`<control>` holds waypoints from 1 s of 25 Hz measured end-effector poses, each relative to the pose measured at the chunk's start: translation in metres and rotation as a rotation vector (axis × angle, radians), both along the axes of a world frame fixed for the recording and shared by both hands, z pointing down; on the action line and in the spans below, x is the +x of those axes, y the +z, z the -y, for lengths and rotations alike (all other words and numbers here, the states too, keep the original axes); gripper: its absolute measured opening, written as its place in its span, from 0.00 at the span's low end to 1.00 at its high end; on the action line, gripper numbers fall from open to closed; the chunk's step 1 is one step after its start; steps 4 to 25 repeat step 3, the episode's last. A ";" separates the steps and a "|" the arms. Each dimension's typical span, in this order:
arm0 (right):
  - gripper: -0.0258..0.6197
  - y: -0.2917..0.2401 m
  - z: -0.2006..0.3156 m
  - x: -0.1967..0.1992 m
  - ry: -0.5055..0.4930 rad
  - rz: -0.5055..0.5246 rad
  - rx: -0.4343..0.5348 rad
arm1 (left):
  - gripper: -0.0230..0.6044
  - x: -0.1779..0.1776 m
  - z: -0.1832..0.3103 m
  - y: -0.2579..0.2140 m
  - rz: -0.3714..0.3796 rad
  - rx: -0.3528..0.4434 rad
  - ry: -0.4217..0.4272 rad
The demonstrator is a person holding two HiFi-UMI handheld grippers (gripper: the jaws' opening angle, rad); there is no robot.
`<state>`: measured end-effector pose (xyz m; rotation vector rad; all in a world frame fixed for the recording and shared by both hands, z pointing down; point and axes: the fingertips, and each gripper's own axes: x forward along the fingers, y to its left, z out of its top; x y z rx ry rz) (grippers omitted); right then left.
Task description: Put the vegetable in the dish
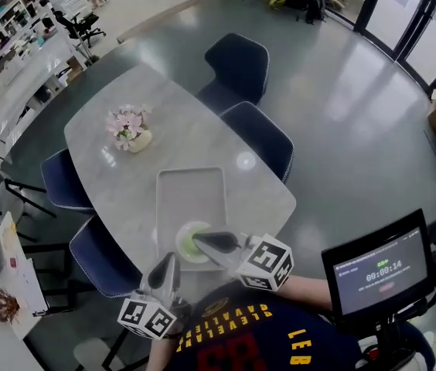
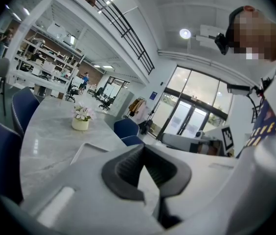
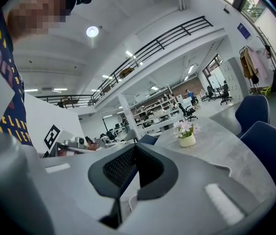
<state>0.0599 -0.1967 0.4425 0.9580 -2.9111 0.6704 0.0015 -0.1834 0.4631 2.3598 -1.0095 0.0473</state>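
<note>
Lying in the dish, vegetable beside right hand-held gripper, jaws together.

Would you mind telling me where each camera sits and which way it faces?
Head view: on the person's head, facing steeply down at the table, tray and dish; left tool, right tool, an arm and shirt show.
Left gripper view: on the left tool, facing along its shut jaws across the table toward glass doors; shirt at right.
Right gripper view: on the right tool, facing along its shut jaws toward shelving; shirt at left.
Shared: all three show the flowers.
</note>
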 end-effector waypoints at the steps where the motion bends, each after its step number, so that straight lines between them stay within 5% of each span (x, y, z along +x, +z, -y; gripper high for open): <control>1: 0.05 0.001 0.001 0.004 0.012 -0.006 0.002 | 0.04 0.004 0.002 0.001 -0.005 0.001 0.014; 25: 0.05 0.003 0.003 0.014 0.042 -0.020 0.006 | 0.04 0.015 0.007 0.004 -0.015 0.003 0.049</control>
